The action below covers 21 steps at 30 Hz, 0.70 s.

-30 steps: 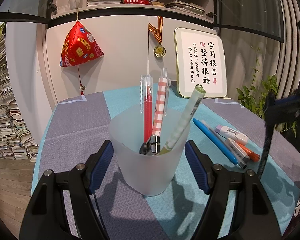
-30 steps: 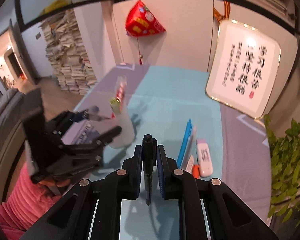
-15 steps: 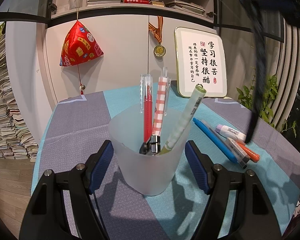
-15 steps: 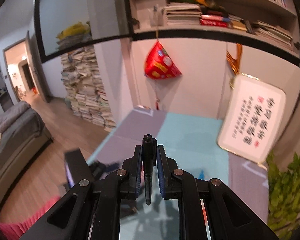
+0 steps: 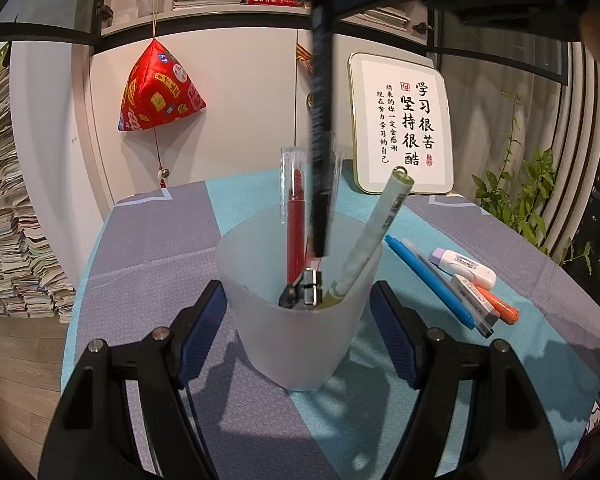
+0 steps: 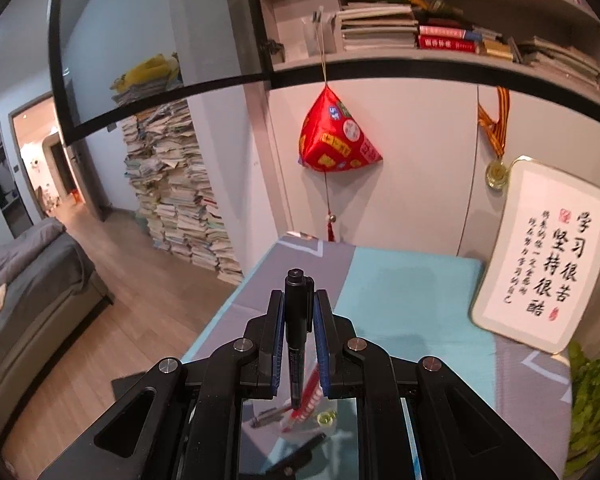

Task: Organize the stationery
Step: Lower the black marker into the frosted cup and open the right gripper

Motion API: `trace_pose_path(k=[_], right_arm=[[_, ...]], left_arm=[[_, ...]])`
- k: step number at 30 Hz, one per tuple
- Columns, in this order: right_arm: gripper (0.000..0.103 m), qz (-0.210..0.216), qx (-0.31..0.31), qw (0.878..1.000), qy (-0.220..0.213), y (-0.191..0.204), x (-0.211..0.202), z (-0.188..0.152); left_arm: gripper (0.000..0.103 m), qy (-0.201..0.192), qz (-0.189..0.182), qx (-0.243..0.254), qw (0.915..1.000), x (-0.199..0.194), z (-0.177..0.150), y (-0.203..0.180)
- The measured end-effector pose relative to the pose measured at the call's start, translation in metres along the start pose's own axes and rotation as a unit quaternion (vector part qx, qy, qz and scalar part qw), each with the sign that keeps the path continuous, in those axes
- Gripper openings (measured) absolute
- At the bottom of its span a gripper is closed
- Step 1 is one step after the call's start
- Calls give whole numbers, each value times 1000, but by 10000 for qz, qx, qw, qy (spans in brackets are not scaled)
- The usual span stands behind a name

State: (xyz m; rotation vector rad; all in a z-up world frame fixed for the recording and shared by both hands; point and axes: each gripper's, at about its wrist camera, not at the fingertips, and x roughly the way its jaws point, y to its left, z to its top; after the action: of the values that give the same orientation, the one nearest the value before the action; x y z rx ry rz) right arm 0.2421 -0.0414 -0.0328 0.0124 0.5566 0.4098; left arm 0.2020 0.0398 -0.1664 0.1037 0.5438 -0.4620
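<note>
A frosted plastic cup (image 5: 300, 320) stands between the open fingers of my left gripper (image 5: 300, 312), which do not touch it. It holds a red pen (image 5: 295, 216), a green-capped pen (image 5: 376, 232) and a binder clip (image 5: 310, 292). My right gripper (image 6: 298, 316) is shut on a black pen (image 6: 296, 320) and holds it upright above the cup. In the left wrist view the black pen (image 5: 320, 120) hangs down with its tip just inside the cup's rim. The cup (image 6: 300, 416) shows below between the right gripper's fingers.
On the blue and grey tablecloth (image 5: 160, 240) to the cup's right lie a blue pen (image 5: 428, 280), a grey marker (image 5: 472, 300), an orange marker (image 5: 500, 308) and a white correction tape (image 5: 464, 266). A framed calligraphy sign (image 5: 404, 128) leans at the back. A plant (image 5: 520, 196) stands right.
My right gripper has carried the black pen from the right side up and over to above the cup, turning it upright. The left gripper and the cup have not moved.
</note>
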Motion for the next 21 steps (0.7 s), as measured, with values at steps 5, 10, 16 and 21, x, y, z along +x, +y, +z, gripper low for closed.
trace_pose_path(k=[5, 10, 16, 21], right_arm=[[15, 206, 29, 9998, 51, 2, 20, -4], [15, 356, 164, 9989, 274, -3, 37, -18], [15, 435, 107, 9972, 599, -2, 45, -33], [15, 414, 59, 9967, 689, -1, 43, -34]], left_arm=[[73, 6, -4, 0, 10000, 1, 1, 1], [73, 7, -2, 4, 10000, 2, 1, 2], [73, 8, -2, 2, 10000, 2, 1, 2], [74, 11, -5, 0, 10000, 2, 1, 2]])
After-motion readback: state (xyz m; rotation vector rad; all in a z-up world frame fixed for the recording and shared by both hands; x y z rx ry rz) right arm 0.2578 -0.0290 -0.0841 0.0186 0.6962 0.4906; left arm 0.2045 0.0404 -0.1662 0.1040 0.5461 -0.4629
